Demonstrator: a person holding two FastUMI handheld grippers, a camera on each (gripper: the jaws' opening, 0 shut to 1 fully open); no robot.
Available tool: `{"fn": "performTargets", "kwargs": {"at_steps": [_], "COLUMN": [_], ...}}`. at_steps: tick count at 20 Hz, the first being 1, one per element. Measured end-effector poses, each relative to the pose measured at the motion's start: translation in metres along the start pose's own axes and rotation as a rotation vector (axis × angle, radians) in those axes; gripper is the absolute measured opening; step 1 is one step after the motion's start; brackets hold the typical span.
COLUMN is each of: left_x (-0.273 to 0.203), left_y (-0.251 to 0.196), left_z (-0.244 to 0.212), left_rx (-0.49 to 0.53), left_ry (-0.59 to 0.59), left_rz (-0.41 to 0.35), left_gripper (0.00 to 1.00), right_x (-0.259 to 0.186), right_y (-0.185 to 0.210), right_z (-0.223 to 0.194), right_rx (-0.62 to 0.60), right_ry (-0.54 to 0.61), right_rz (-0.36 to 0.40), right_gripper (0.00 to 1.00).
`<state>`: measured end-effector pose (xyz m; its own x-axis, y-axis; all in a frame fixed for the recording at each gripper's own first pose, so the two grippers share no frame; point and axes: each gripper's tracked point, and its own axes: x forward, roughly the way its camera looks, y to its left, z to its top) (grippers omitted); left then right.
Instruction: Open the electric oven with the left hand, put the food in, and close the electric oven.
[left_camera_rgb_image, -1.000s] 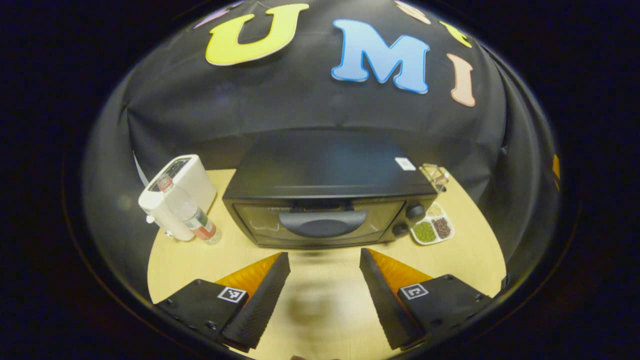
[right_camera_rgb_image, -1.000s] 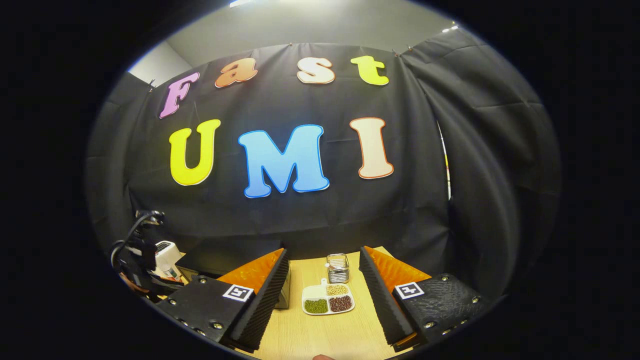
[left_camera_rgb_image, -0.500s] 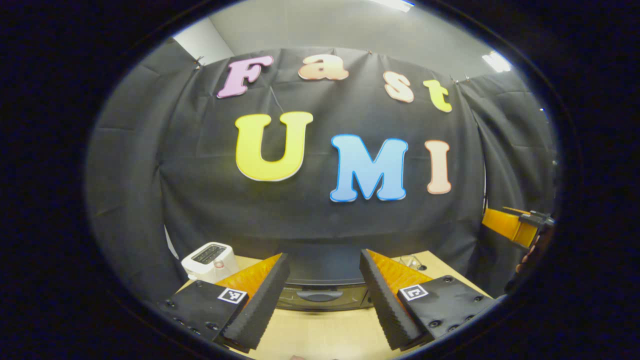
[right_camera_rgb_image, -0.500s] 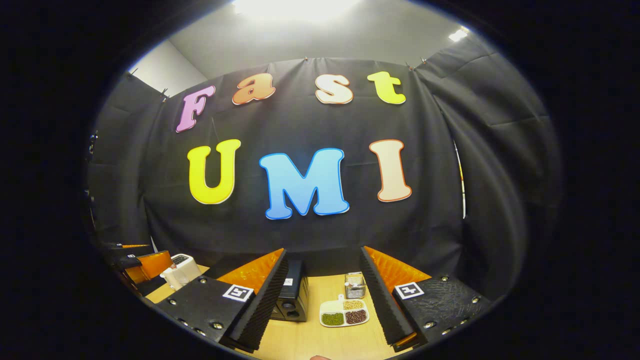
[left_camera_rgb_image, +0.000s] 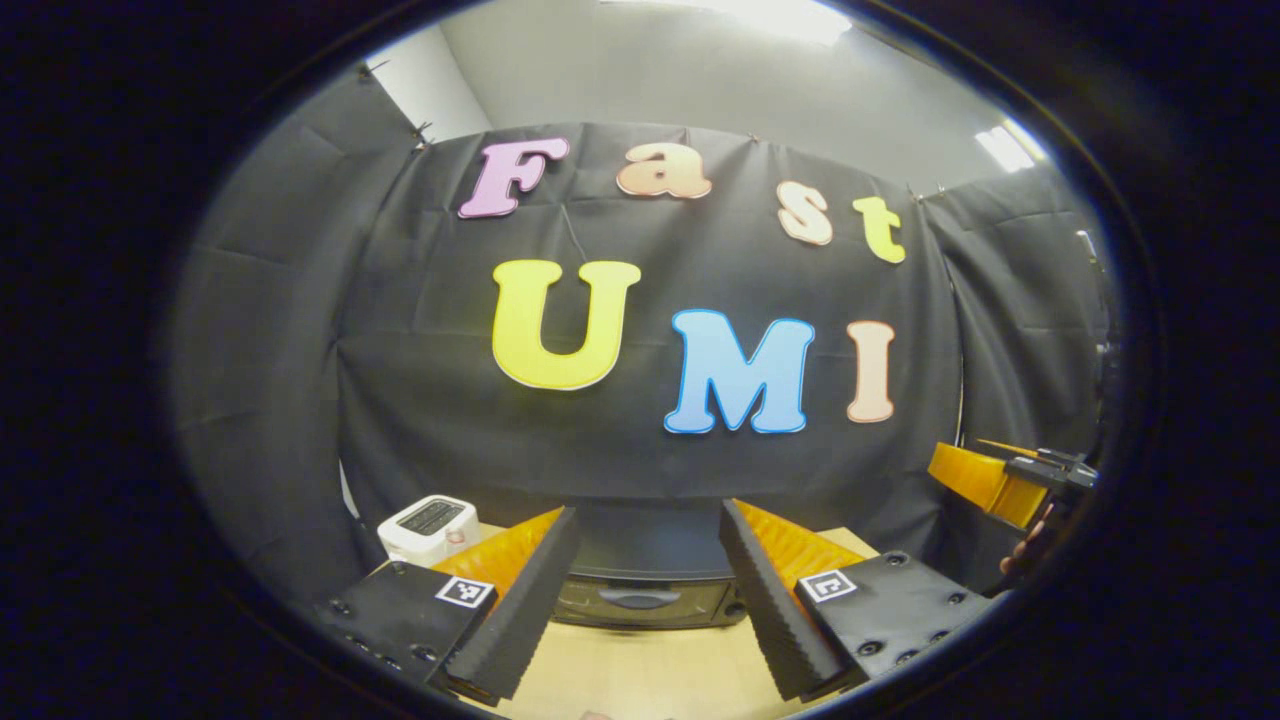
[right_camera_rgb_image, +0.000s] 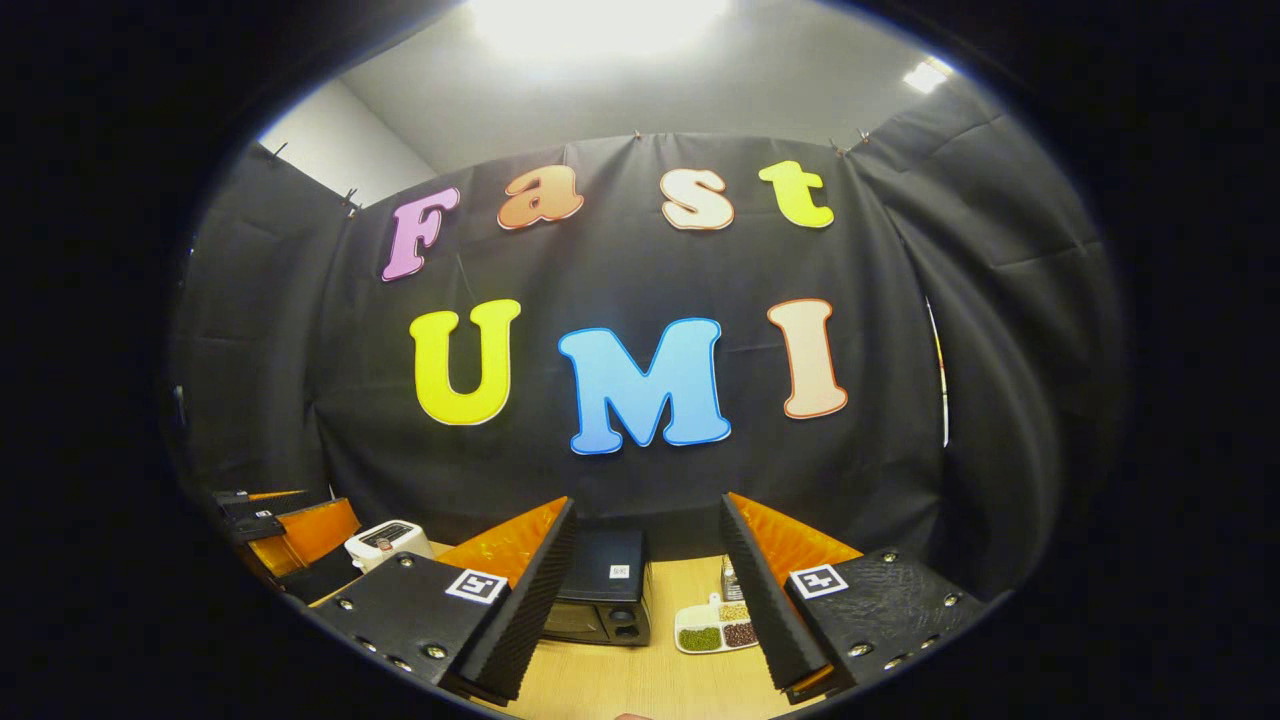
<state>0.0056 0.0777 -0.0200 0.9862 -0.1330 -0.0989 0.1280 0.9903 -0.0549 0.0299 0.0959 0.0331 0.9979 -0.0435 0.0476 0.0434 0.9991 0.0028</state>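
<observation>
The left gripper (left_camera_rgb_image: 648, 600) hangs released above the worktop (left_camera_rgb_image: 650, 670), aimed at the electric oven (left_camera_rgb_image: 640, 585) at 12 o'clock, door closed. The right gripper (right_camera_rgb_image: 648, 600) is released too — the oven sits at its 11 o'clock, the food tray (right_camera_rgb_image: 715, 632) at 1 o'clock. A white toaster (left_camera_rgb_image: 432, 520) stands at the oven's 9 o'clock.

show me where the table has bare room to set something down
Bare wood lies in front of the electric oven and the divided dish, toward the grippers. It is crowded right of the oven, where the dish sits, and left, by the toaster.
</observation>
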Motion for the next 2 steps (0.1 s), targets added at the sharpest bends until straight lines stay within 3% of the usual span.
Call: {"fn": "performTargets", "kwargs": {"at_steps": [2], "left_x": [-0.0012], "left_y": [0.0067], "left_z": [0.0012], "left_rx": [-0.001], "left_ry": [-0.004], "left_rz": [-0.007], "left_gripper": [0.99], "right_x": [-0.0017], "right_y": [0.0031], "right_z": [0.0011], "right_rx": [-0.004], "right_ry": [-0.005], "right_rz": [-0.009], "right_gripper": [0.88]}}
